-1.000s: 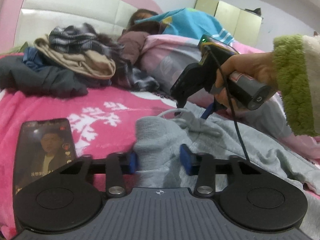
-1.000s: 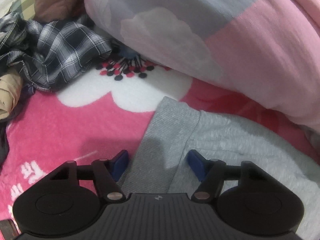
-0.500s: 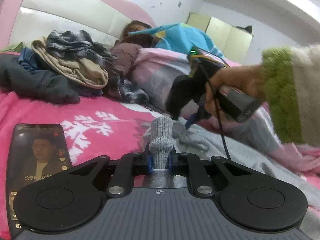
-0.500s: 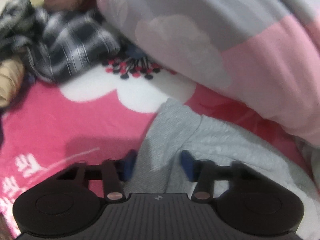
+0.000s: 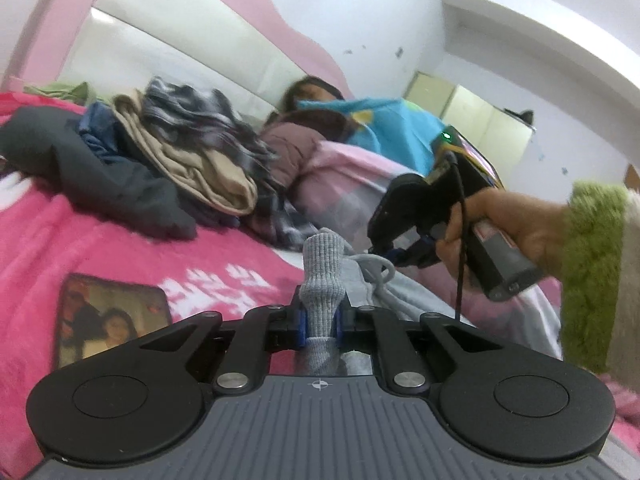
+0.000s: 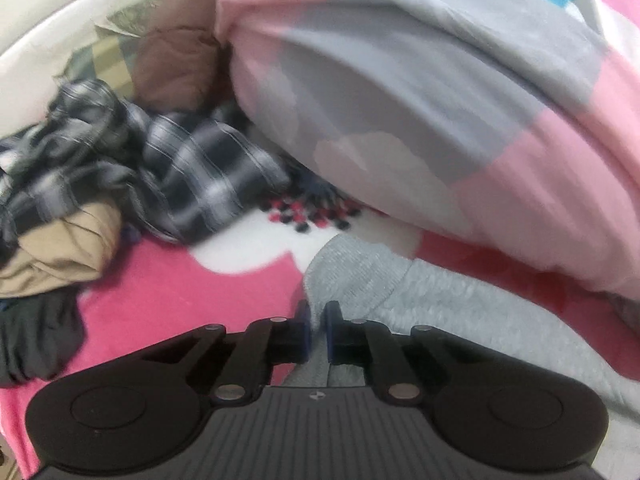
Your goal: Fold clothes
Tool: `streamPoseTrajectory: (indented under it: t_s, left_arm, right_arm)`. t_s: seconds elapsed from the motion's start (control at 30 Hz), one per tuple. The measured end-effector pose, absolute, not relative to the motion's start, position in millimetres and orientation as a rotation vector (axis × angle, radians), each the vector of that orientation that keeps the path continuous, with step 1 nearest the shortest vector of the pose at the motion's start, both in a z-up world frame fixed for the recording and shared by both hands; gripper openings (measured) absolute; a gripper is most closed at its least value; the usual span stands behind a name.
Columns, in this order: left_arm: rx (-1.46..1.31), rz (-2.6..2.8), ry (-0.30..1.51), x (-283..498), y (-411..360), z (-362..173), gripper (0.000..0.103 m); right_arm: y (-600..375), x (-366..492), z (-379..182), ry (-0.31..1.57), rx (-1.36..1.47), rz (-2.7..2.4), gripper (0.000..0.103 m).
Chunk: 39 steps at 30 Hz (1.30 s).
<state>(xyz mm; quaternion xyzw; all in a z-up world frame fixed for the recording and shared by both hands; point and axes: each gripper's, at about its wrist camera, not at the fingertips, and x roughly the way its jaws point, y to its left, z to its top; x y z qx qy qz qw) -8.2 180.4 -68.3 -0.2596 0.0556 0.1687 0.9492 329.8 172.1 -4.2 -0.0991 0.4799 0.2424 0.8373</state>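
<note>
A grey sweat garment (image 5: 322,264) with a ribbed hem and a drawstring lies on the pink blanket. My left gripper (image 5: 320,320) is shut on a bunched piece of the ribbed hem, which stands up between the blue pads. In the left wrist view my right gripper (image 5: 400,256), held by a hand in a green cuff, points down at the garment's far edge. In the right wrist view the right gripper (image 6: 318,328) has its jaws closing, pads nearly together, with the grey garment's (image 6: 420,292) ribbed corner pinched between them.
A phone (image 5: 108,316) with a lit screen lies on the pink blanket (image 5: 60,240) at the left. A pile of unfolded clothes (image 5: 192,160) sits by the headboard. A person lies under a pink-and-grey quilt (image 6: 440,120) just behind the garment.
The left jaws closed on the ribbed hem and lifted it while the view rolled. The right jaws narrowed from wide apart onto the hem's other corner, and that gripper rose.
</note>
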Motion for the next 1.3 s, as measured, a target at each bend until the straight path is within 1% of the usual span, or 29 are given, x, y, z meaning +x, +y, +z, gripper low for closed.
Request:
streamPoseTrajectory:
  t_s: [0.2,0.43,0.53,0.57,0.6,0.63,0.67,0.7,0.73,0.77,0.8,0.97,1.1,1.17,1.3]
  left_arm:
    - [-0.546,0.429,0.121,-2.4,202.1,-67.3,0.010]
    - [-0.531,0.474,0.161,4.5,209.6,-69.4,0.011]
    - [-0.491,0.498,0.174,7.5,203.6,-67.5,0.021]
    - [-0.480,0.509,0.175,7.9,201.8,-66.7,0.031]
    - [-0.471,0.523,0.171,7.6,200.0,-65.8,0.046]
    - [-0.461,0.539,0.156,6.1,197.7,-64.5,0.054]
    - [-0.452,0.552,0.136,3.6,195.1,-62.9,0.070]
    - [-0.441,0.563,0.114,1.0,192.4,-61.2,0.081]
    - [-0.426,0.570,0.093,-1.6,189.1,-59.3,0.085]
    - [-0.405,0.569,0.074,-3.6,185.1,-57.4,0.092]
    - [-0.382,0.567,0.059,-5.3,180.7,-55.5,0.098]
    - [-0.311,0.502,0.036,-12.0,157.8,-44.6,0.098]
    - [-0.305,0.436,-0.002,-22.8,141.4,-29.3,0.098]
    - [-0.305,0.397,-0.016,-27.6,133.1,-21.4,0.098]
    - [-0.357,0.188,0.035,-19.0,114.0,-3.7,0.097]
  right_arm:
    - [198.4,334.7,-0.7,0.986,-0.170,0.580,0.008]
    - [233.1,343.8,-23.6,0.994,-0.164,0.646,0.008]
    - [239.6,347.6,-41.6,1.007,-0.212,0.650,0.011]
    - [238.0,349.4,-41.2,1.007,-0.199,0.654,0.017]
    - [234.9,351.4,-38.9,1.017,-0.174,0.662,0.025]
    - [230.4,353.7,-34.7,1.027,-0.146,0.678,0.030]
    - [223.7,353.2,-29.1,1.011,-0.131,0.683,0.039]
    - [217.0,352.6,-23.5,0.996,-0.115,0.688,0.045]
    - [209.6,351.6,-17.4,0.979,-0.098,0.694,0.048]
    - [198.6,348.3,-8.2,0.957,-0.077,0.701,0.050]
    - [186.5,344.5,1.1,0.936,-0.055,0.707,0.050]
    - [93.1,306.3,49.3,0.867,0.080,0.698,0.051]
    - [-9.6,251.2,87.8,0.777,0.108,0.638,0.056]
    - [-65.9,218.7,105.9,0.728,0.123,0.593,0.056]
    - [-173.2,154.8,125.7,0.645,0.153,0.444,0.057]
